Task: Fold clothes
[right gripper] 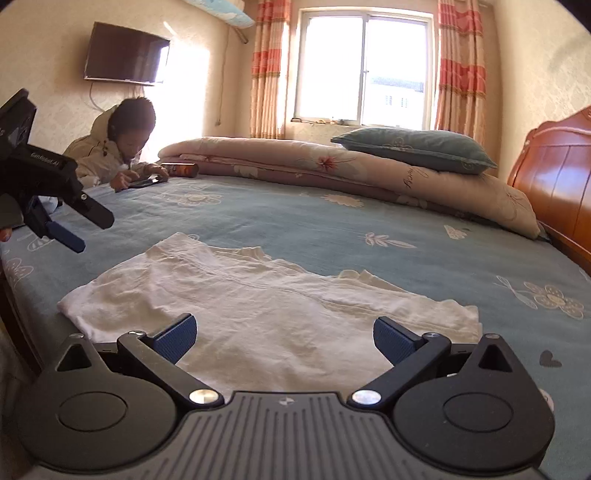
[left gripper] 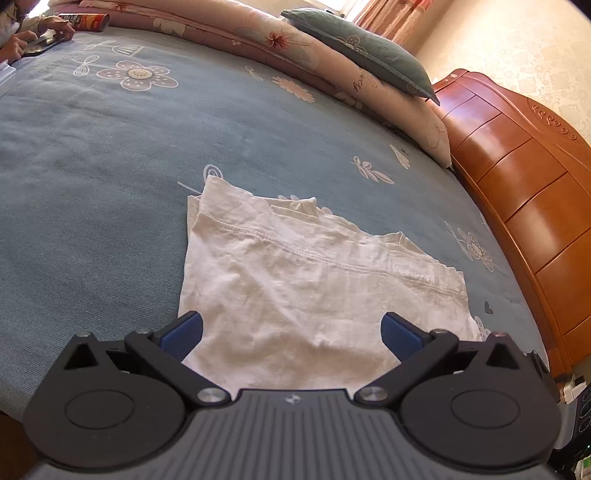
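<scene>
A white garment point(left gripper: 295, 280) lies partly folded on the blue flowered bed sheet point(left gripper: 110, 166), a stitched hem running across its top layer. My left gripper point(left gripper: 291, 332) hovers open over the near edge of the cloth, nothing between its blue pads. In the right wrist view the same white garment point(right gripper: 258, 302) spreads out ahead, and my right gripper point(right gripper: 284, 336) is open above its near edge. The left gripper point(right gripper: 74, 229) also shows at the left of that view, raised above the sheet and open.
A rolled floral quilt point(right gripper: 332, 162) with a grey-green pillow point(right gripper: 413, 147) lies along the far side. The wooden headboard point(left gripper: 517, 177) stands at the right. A person point(right gripper: 118, 147) leans on the bed's far left corner with a phone, a snack can point(left gripper: 88, 21) beside them.
</scene>
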The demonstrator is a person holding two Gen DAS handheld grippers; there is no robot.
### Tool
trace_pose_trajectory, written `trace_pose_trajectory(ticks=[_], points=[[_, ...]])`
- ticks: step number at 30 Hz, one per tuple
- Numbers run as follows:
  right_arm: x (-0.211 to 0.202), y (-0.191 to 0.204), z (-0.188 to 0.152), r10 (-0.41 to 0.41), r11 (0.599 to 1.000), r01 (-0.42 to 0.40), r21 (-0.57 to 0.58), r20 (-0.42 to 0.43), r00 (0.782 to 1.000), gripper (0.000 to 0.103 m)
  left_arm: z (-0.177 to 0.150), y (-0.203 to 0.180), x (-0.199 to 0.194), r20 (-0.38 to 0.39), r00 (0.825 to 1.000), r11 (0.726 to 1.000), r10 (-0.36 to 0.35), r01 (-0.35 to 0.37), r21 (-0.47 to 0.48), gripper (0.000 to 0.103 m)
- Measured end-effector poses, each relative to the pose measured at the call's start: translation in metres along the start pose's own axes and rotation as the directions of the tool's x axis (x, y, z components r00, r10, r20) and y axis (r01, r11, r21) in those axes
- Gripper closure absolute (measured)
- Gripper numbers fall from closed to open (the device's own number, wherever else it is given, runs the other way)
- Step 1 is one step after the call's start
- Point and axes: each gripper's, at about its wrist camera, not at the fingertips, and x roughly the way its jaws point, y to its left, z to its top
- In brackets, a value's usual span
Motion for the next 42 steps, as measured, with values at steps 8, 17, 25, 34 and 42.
trace_pose_trajectory(ticks=[8, 17, 25, 34, 42], points=[[0.051, 0.109, 0.028, 0.142, 0.915, -0.172, -0.365, -0.107, 0.984, 0.0, 0.006, 0.015, -0.007, -0.135, 0.99, 0.999, -0.027, 0.023, -0.033, 0.001], [0.089, 0.181, 0.021, 0.132, 0.804, -0.216, -0.554, -0.188, 0.973, 0.0, -0.01, 0.048, 0.003, -0.236, 0.97, 0.993, -0.056, 0.029, -0.116, 0.001], [0.089, 0.194, 0.018, 0.036, 0.781, -0.093, -0.617, -0.106, 0.994, 0.0, -0.023, 0.067, 0.018, -0.261, 0.956, 0.971, -0.135, 0.076, -0.225, 0.001], [0.08, 0.181, 0.025, 0.02, 0.83, -0.064, -0.555, -0.084, 0.996, 0.0, -0.033, 0.083, 0.037, -0.2, 0.93, 0.889, -0.309, 0.208, -0.408, 0.001], [0.065, 0.19, 0.018, 0.103, 0.832, -0.153, -0.534, -0.124, 0.987, 0.009, -0.021, 0.084, 0.03, -0.087, 0.915, 0.84, -0.393, 0.319, -0.439, 0.001]])
